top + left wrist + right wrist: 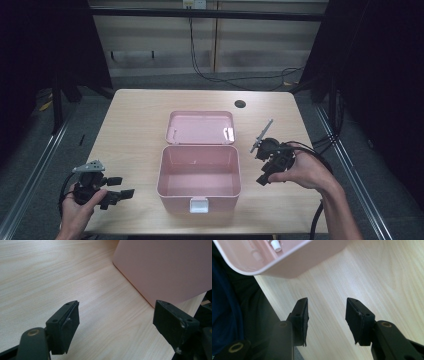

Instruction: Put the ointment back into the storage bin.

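A pink box sits open in the middle of the tabletop, its lid laid back flat behind it and a white latch on its near wall. The left tongs rest near the tabletop's near left corner, jaws wide apart and holding nothing, the box's side wall just ahead. The right tongs, right of the box, point back toward the person, jaws apart and empty; the hand hides much of them from above.
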Demonstrator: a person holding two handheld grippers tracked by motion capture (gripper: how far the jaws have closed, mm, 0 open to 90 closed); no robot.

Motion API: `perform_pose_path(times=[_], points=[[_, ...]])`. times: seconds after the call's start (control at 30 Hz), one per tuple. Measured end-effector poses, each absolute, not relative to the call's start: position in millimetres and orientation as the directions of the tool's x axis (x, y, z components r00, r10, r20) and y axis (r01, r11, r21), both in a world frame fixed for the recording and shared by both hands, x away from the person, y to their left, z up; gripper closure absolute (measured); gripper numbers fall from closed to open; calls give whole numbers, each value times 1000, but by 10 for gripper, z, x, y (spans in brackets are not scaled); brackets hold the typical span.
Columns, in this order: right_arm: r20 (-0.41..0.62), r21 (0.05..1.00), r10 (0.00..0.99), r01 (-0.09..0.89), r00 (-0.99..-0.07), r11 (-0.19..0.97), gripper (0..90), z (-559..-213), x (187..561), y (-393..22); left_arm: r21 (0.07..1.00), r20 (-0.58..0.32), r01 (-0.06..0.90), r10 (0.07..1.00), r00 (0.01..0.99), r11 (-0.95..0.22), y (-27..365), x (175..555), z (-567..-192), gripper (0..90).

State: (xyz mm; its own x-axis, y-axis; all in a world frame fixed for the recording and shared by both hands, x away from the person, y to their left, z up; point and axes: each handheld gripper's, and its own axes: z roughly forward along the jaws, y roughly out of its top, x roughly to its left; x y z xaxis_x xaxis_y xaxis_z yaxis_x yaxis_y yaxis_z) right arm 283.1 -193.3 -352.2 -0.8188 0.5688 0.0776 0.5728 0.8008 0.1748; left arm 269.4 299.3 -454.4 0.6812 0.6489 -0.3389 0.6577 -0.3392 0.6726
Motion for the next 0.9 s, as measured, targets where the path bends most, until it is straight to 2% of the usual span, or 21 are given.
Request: perform_pose_path(times=[0.67,0.8,0.9], points=[[97,255,702,699,-705,667,528,-4005,2797,-2236,669,-333,656,648,685,-350,2985,2699,-4549,211],[105,301,733,724,-672,620,529,-4088,2779,-2323,669,-338,660,650,681,-343,2987,2701,-4550,211],[117,292,755,749,-645,595,528,-4160,2778,-2373,669,-330,655,650,684,-351,2984,2701,-4552,211]])
